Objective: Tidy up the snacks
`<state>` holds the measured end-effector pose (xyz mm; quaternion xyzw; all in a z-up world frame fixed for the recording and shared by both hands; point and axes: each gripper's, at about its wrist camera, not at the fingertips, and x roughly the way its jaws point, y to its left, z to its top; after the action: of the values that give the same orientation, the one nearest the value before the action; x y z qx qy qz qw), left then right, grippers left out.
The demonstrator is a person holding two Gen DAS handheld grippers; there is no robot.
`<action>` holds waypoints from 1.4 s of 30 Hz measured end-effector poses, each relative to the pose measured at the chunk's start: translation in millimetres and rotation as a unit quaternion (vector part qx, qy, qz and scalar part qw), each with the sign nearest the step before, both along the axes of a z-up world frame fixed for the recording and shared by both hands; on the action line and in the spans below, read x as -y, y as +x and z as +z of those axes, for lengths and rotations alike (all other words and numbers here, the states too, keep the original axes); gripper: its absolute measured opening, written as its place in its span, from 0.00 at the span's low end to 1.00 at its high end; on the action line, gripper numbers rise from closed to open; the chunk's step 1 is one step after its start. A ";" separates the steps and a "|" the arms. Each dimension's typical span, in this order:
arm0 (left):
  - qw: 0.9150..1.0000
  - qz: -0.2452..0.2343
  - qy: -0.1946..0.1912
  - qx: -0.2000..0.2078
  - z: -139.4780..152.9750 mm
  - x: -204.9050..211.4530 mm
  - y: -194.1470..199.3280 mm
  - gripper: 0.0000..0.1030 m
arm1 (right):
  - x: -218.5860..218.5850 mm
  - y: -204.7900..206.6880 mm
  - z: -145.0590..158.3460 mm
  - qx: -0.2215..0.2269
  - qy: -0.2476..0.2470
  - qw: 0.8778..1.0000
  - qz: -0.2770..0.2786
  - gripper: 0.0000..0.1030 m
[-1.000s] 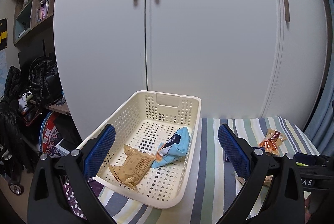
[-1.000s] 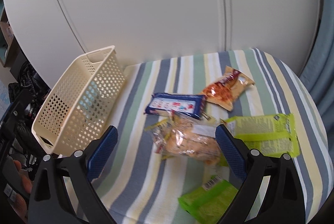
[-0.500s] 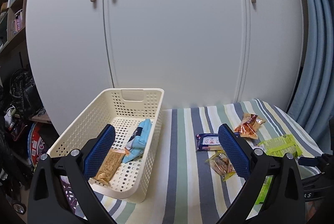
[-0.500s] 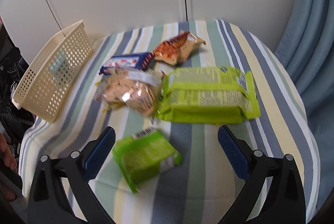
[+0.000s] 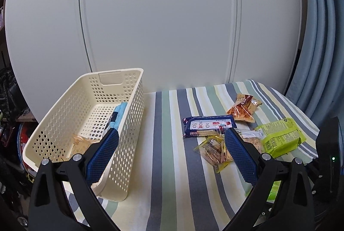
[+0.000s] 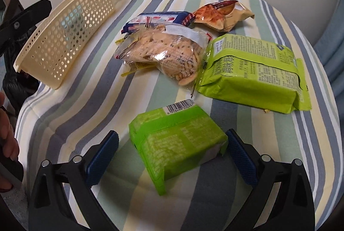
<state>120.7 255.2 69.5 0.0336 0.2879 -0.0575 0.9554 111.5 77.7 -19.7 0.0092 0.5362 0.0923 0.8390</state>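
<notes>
Right wrist: hand-held gripper (image 6: 172, 146) agape around green packet (image 6: 178, 144).

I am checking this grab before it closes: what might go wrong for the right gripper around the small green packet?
1. The right gripper is open, and the small green packet lies skewed between its pads, so closing might catch a corner and twist it.
2. The soft wrapper may crumple or slip.
3. The biscuit bag and large green packet lie close behind; pushing forward could shove them.
</notes>
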 end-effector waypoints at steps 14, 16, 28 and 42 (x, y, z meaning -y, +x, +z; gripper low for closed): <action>0.999 -0.019 0.005 -0.035 -23.4 7.6 10.8 0.97 | 26.6 -0.2 -1.5 -0.007 0.022 1.000 -0.016 0.72; 0.998 -0.028 -0.004 -0.048 -28.1 9.7 13.4 0.97 | 37.3 -6.6 2.2 0.003 0.029 0.999 -0.025 0.72; 0.986 -0.102 -0.022 -0.133 -50.8 67.8 40.8 0.97 | 70.4 -27.1 11.1 0.032 0.048 0.997 -0.048 0.69; 0.967 -0.113 -0.021 -0.225 -88.4 119.3 89.2 0.97 | 72.6 -26.7 9.8 0.033 0.074 0.996 -0.043 0.73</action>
<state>209.9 135.9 -18.9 0.0322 0.4889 -0.1772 0.8535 84.8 5.2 -10.0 0.0908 0.4988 0.0956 0.8566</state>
